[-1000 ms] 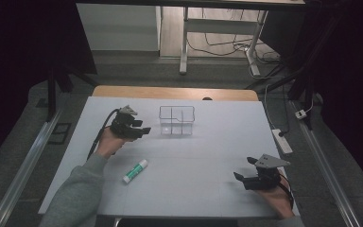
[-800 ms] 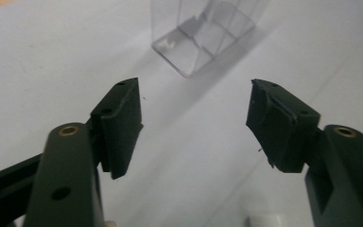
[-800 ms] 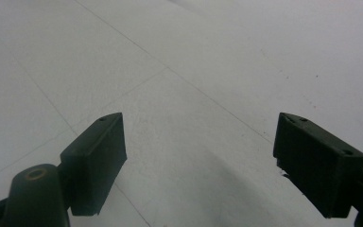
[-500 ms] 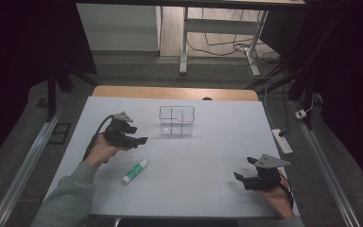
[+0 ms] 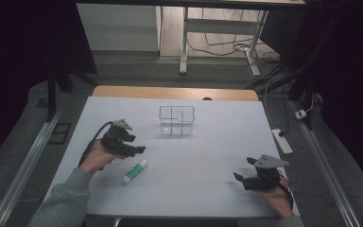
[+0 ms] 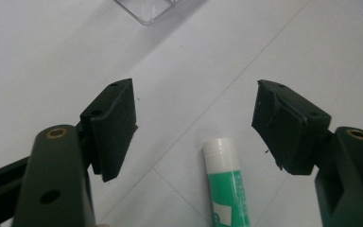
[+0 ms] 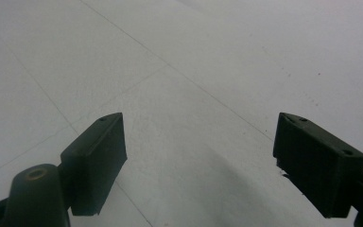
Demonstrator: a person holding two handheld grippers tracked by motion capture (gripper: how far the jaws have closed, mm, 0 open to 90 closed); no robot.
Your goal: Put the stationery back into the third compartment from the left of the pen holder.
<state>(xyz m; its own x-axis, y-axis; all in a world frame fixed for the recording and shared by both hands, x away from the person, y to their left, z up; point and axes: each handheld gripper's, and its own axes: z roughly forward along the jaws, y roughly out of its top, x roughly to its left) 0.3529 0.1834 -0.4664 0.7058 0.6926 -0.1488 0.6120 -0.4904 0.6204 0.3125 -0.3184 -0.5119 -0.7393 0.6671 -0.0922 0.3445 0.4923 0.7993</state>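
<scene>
Left gripper (image 5: 139, 150) has dropped from beside clear divided box (image 5: 177, 120) toward glue stick (image 5: 135, 170), jaws spread to straddle it. Right gripper (image 5: 242, 178) rests apart, open, empty.

1. No text, brand, number or sign can be read anywhere.
2. The glue stick (image 6: 227, 187) lying on the tabletop (image 5: 203, 156) has a green and white label, but its printing is too blurred to make out.
</scene>
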